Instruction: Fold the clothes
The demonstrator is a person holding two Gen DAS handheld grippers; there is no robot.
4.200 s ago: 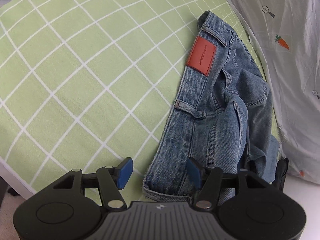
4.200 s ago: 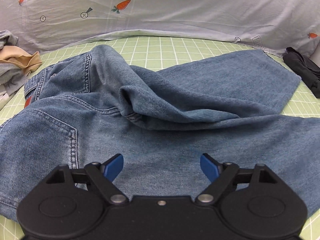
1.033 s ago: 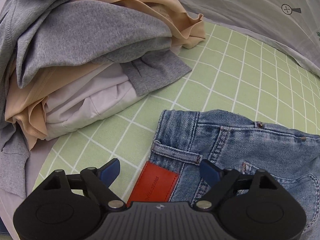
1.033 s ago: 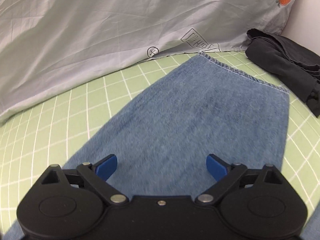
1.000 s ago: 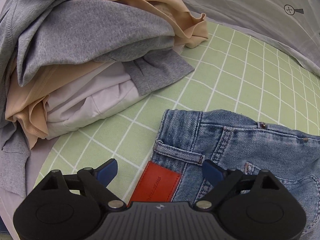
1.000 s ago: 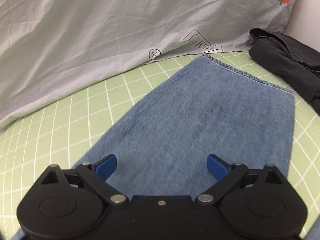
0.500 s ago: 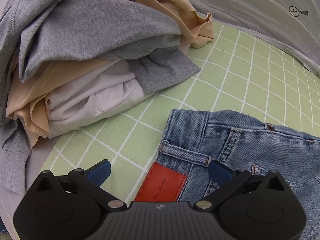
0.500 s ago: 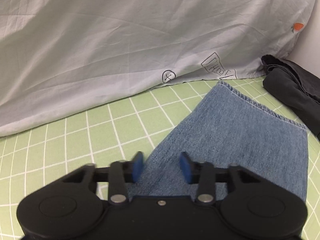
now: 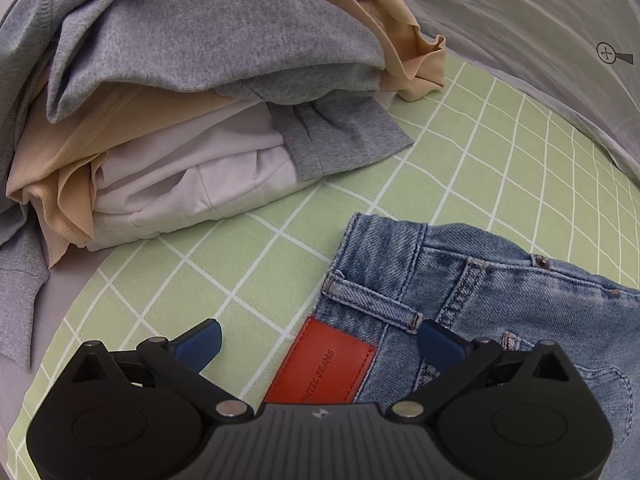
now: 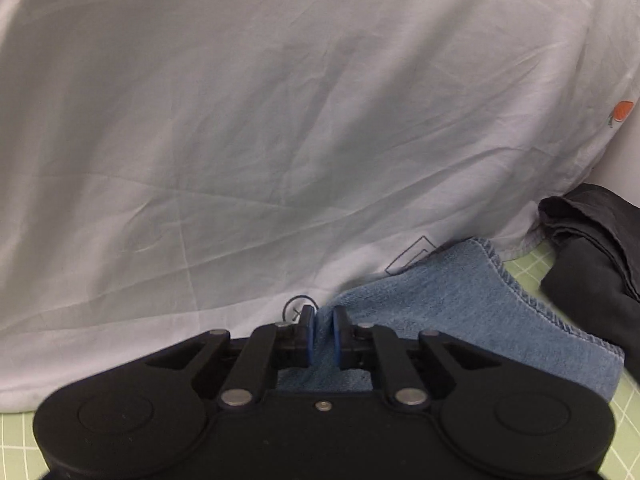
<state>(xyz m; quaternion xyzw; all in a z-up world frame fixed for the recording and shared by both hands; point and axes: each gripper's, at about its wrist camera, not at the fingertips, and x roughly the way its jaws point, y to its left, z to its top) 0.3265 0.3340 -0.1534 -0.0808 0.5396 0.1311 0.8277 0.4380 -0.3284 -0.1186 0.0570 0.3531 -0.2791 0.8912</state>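
Your right gripper point(image 10: 321, 332) is clamped on the jeans point(image 10: 460, 312) at one leg's side edge, apparently lifting it for a fold. Your left gripper point(image 9: 320, 344) hovers spread wide over the waistband's red patch point(image 9: 320, 364), likely ready to pin it. The unsorted clothes pile point(image 9: 180, 80) sits beyond the patch.
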